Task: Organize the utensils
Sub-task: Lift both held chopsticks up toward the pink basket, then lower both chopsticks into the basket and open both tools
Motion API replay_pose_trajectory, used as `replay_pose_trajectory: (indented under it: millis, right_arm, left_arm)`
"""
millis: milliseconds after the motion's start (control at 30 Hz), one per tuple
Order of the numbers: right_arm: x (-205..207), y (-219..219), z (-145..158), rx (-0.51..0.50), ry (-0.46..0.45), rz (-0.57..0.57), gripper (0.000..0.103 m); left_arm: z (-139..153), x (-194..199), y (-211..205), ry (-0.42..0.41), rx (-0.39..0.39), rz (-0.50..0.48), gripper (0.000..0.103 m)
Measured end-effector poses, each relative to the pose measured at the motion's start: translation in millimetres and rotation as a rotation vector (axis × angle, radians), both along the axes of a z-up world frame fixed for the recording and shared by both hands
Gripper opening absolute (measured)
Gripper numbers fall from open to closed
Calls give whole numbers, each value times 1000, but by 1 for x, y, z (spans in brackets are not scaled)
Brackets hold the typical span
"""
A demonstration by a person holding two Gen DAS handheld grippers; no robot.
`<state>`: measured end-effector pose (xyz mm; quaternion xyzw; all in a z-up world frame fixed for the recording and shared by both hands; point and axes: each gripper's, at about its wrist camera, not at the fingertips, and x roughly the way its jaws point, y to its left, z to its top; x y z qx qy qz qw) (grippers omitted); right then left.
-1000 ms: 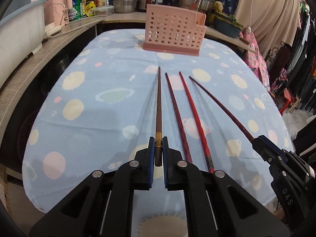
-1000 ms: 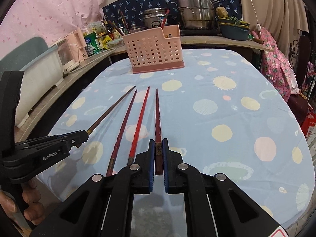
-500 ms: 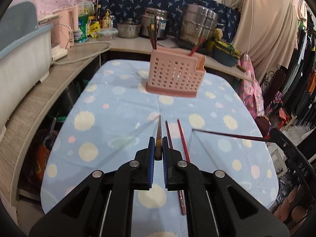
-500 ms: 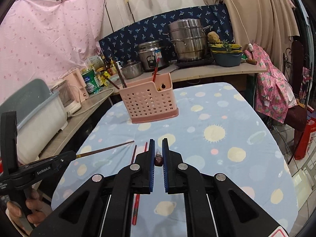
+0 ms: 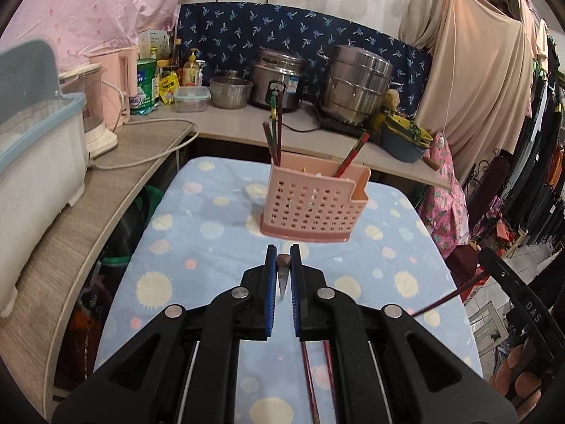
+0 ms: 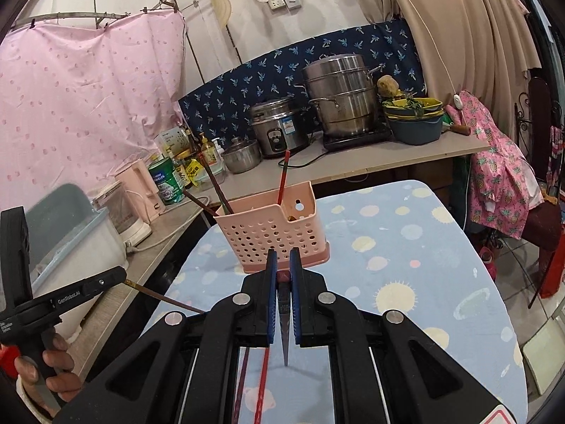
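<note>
Two dark wooden chopsticks, brown (image 5: 283, 260) and reddish (image 6: 283, 277), have left the table (image 5: 212, 233), each clamped in closed left tongs (image 5: 283, 265) and right tongs (image 6: 283, 265), ready for the pink perforated plastic holder (image 5: 312, 205).

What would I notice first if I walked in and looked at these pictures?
Probably the perforated pink plastic utensil basket, standing mid-table on the blue spotted tablecloth with chopsticks poking out. Next, the black left gripper and right gripper just before it, each pinching one dark chopstick.

Holder (image 5: 312, 208): pink, perforated. Surface (image 5: 212, 247) cloth: pale blue, dotted (yellow, pink, white). Tongs' pads (image 5: 271, 282): blue.
</note>
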<state>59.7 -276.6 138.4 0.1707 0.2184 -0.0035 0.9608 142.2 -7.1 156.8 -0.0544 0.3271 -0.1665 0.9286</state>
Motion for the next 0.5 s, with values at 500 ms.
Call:
replay_pose_trajectory:
  millis: [500]
  right_arm:
    - [94,-16,84,35,-155,48,7]
  left_arm:
    - [97,73,-20,-163,-34,7,7]
